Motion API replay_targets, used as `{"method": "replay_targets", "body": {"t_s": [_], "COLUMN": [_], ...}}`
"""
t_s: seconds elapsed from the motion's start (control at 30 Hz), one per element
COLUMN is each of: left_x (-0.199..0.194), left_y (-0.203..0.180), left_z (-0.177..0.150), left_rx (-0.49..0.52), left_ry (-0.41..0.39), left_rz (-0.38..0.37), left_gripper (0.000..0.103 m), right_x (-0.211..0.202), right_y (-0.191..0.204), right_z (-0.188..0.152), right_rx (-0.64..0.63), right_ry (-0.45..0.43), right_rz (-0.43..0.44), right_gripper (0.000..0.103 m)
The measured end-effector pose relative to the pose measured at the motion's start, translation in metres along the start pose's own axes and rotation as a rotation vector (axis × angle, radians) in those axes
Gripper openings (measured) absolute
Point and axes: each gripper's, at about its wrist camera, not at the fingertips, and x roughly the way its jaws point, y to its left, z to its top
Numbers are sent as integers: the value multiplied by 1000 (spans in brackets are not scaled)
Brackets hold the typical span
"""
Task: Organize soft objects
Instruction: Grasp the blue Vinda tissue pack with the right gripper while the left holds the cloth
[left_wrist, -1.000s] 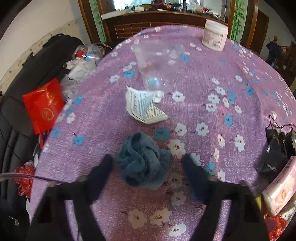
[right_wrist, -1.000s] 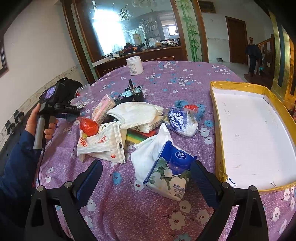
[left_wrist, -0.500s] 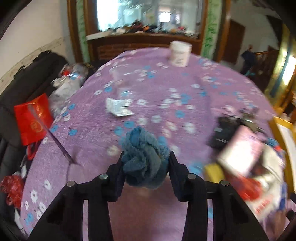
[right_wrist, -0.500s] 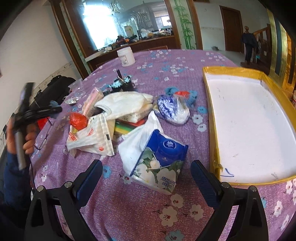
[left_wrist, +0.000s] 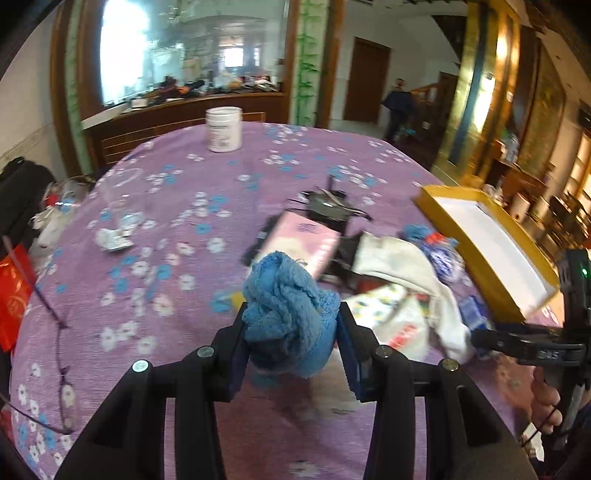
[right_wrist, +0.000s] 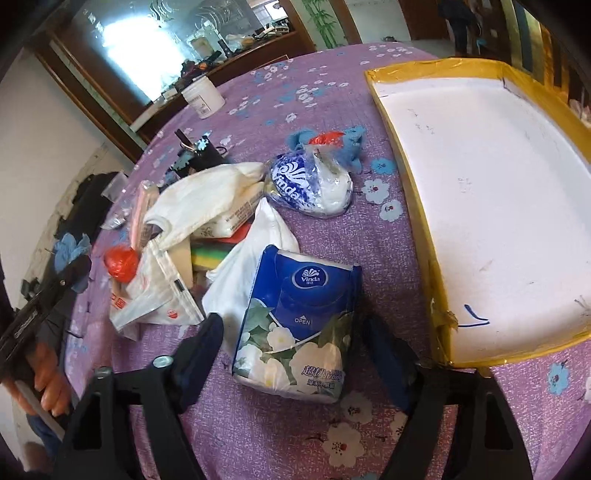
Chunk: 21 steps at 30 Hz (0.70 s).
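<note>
Right wrist view, item one: yellow-rimmed tray (right_wrist: 402, 155) with a white floor, nothing in it, lying at the right of the purple flowered tabletop (right_wrist: 280, 435); its near corner sits just beside my right tongs (right_wrist: 291, 354). Item two: blue tissue pack (right_wrist: 299, 317) flat on the cloth between those tongs, whose jaws have just been closing and stand a little off each side of the pack, not pressing it. Behind it a heap: white cloth (right_wrist: 207, 199), clear bags, a blue-and-white wrapped roll (right_wrist: 310, 184), touching one another. Bare cloth lies open in front of the pack and along the tray's left rim. Left wrist view: my left tongs (left_wrist: 291, 328), angled downward and raised above the tabletop, clamp a bunched blue towel (left_wrist: 288, 314) between narrow jaws. White jar (left_wrist: 224, 128) stands alone at the far edge.
</note>
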Motion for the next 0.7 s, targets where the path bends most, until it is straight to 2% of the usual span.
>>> {"method": "replay_targets", "body": {"t_s": [0.13,0.47,0.7], "left_x": [3,9,12], "left_y": [-17,-53,-90], "left_z": [-3,-3,3], "left_rx": [30,82,134], "left_ry": [9,36,53], "left_rz": [-36,-99,-147], "left_gripper": [42,42,42], "right_x": [-5,-30,-58], "right_y": [0,19,5], "right_z": [-2,-6,-2], "right_rx": [-9,-127,-132], "right_ry": [-10,-102,-180], "right_rz": [50,71,78], "right_gripper": [58,58,58]}}
